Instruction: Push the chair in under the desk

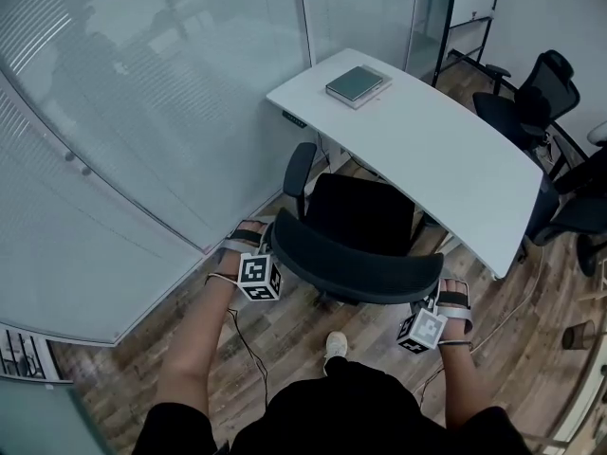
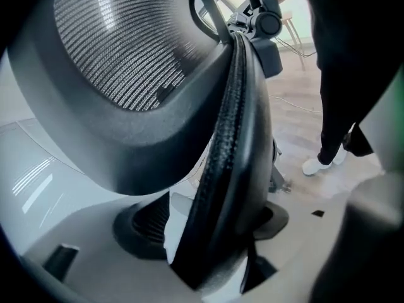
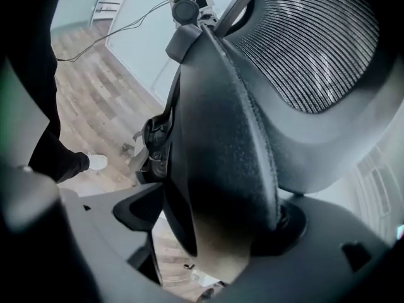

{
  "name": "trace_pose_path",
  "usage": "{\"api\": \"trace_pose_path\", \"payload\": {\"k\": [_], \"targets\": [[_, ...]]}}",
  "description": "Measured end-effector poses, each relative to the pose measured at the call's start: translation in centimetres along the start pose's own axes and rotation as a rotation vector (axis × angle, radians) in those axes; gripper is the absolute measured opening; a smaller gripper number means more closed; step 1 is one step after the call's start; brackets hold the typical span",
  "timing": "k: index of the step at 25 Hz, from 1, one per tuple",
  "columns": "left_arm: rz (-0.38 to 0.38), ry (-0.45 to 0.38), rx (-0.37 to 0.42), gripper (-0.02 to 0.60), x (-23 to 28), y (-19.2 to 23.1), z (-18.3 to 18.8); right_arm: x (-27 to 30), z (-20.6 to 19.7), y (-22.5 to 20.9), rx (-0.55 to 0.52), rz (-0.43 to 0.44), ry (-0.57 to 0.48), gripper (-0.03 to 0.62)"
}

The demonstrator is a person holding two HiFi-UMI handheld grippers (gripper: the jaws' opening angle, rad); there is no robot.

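Note:
A black mesh office chair faces the white desk, its seat partly under the desk edge. My left gripper is at the left end of the backrest, and my right gripper is at the right end. In the left gripper view the backrest edge runs down between the jaws of the gripper, which are closed on it. The right gripper view shows the same: the padded edge fills the gap of the gripper.
A grey book lies on the desk's far end. A frosted glass wall stands close on the left. Two more black chairs are beyond the desk at right. My shoe is behind the chair on the wooden floor.

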State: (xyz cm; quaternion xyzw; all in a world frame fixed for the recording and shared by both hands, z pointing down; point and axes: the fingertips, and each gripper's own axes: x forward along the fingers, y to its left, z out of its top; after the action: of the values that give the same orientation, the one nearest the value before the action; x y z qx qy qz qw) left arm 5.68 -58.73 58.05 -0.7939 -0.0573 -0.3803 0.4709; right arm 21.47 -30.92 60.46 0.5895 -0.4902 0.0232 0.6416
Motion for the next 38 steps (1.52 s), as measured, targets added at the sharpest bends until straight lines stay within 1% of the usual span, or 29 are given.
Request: {"api": "trace_pose_path", "payload": {"k": [3,8,10,14,17,19,21,24,29,32,36,38], "targets": [[-0.018,0.001,0.005,0.331,1.4,1.4,-0.3,0.8,0.1,-1.2,0.011,-0.031,0.022,0.426],[-0.029,-0.017,0.037,0.331,3.6,3.2,-0.8,2.2,0.6,-1.8,0.037,0.005,0.063,0.407],[-0.034,-0.021,0.054,0.331,4.2,4.2,-1.1,2.7,1.1,-2.6,0.049,-0.005,0.065,0.407],[-0.049,-0.052,0.052,0.331,6.2,5.9,-0.6,3.5,0.7,-4.6,0.053,-0.048,0.098,0.408],[-0.056,-0.078,0.078,0.331,7.6,7.4,-0.7,4.7,0.9,-5.0,0.072,-0.060,0.119,0.408],[-0.060,-0.093,0.096,0.331,8.6,8.5,-0.8,5.3,1.2,-5.5,0.088,-0.054,0.137,0.408],[-0.065,-0.110,0.107,0.331,9.7,9.6,-0.9,6.0,1.3,-5.7,0.099,-0.027,0.163,0.405],[-0.066,-0.137,0.118,0.331,11.7,11.4,-1.1,7.4,1.4,-6.8,0.100,-0.007,0.201,0.387],[-0.070,-0.169,0.174,0.331,14.8,14.1,-1.1,9.9,1.4,-8.6,0.138,-0.041,0.236,0.387],[-0.086,-0.192,0.208,0.324,16.8,15.4,-0.4,10.9,0.9,-9.2,0.160,-0.032,0.268,0.371],[-0.094,-0.208,0.235,0.322,19.4,17.8,-0.4,12.8,1.1,-11.6,0.177,-0.092,0.290,0.368],[-0.099,-0.214,0.250,0.322,20.6,18.7,-0.2,13.6,0.9,-12.4,0.195,-0.106,0.300,0.368]]}}
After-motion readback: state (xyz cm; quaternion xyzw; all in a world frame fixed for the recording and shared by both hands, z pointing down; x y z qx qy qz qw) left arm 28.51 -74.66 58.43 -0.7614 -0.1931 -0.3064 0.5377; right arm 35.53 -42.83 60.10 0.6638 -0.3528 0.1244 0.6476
